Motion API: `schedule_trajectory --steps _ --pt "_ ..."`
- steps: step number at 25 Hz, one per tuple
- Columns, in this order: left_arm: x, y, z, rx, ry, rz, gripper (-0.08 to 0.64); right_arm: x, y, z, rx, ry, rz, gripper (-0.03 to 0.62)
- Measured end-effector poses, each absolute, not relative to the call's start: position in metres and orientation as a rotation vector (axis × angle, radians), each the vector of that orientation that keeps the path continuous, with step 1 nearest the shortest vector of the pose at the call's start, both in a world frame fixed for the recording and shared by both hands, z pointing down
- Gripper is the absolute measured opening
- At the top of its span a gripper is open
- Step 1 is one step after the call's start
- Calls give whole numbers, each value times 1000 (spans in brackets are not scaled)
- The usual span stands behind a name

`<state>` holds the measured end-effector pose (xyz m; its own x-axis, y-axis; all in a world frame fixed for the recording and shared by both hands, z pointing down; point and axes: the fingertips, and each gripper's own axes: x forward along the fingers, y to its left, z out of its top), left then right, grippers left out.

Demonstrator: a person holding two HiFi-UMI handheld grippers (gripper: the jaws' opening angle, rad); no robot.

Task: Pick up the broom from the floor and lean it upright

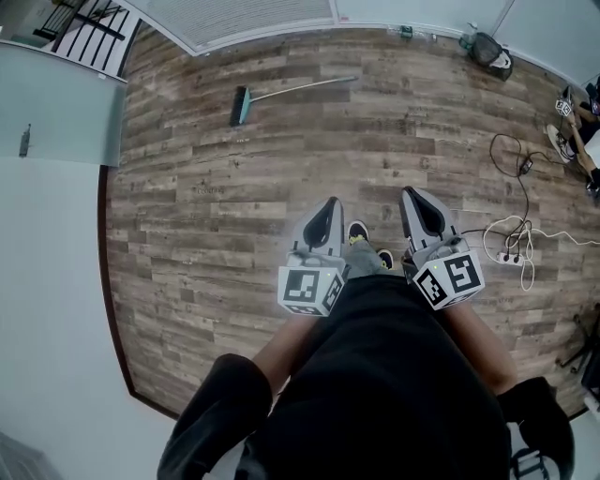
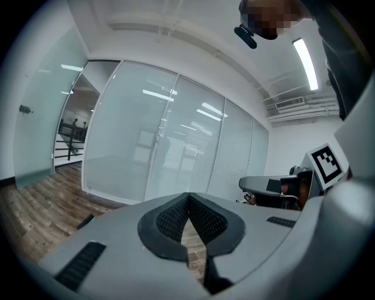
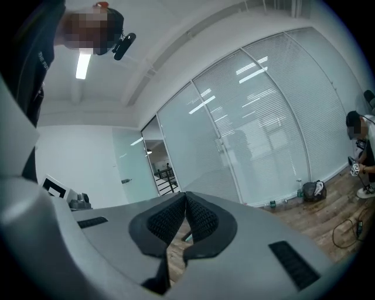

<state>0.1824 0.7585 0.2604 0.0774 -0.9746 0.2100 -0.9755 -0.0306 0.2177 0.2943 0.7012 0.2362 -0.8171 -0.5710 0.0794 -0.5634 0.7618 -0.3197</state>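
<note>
The broom (image 1: 281, 94), with a thin pale handle and a dark brush head edged in teal, lies flat on the brown wood-plank floor (image 1: 187, 216), close to the frosted glass wall (image 1: 262, 19) on the far side of the room. Its long axis runs across the head view. The brush head is at the left end, and the handle goes to the right and a little farther away.

Nothing touches the broom. It is well apart from both grippers, ahead of them and to the left. The free end of the handle is almost straight ahead of the left gripper (image 1: 331, 204), while the brush head is more to the left. The right gripper (image 1: 411, 195) is beside the left one and farther from the broom, so I judge that the left hand is the nearer one for the first reach.

Both grippers are held in front of the person's body, above the shoes (image 1: 361, 234). In each gripper view the black ribbed pads are pressed together with nothing between them.

A white power strip with loose cables (image 1: 511, 251) lies at the right, away from the path to the broom.
</note>
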Motion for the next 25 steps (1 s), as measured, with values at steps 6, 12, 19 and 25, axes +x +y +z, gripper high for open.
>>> schedule_trajectory --steps 6,12,19,25 --pt "147 726 262 2060 -1951 -31 21 260 680 240 -949 2963 -489 14" --pt "129 706 273 2035 -1924 -21 21 254 663 249 -1018 2966 -506 14" --pt "126 659 269 2055 -1891 14 21 252 622 250 -1024 2952 -545 14" --pt "128 604 259 2092 -1892 38 21 252 569 246 -999 2925 -539 14"
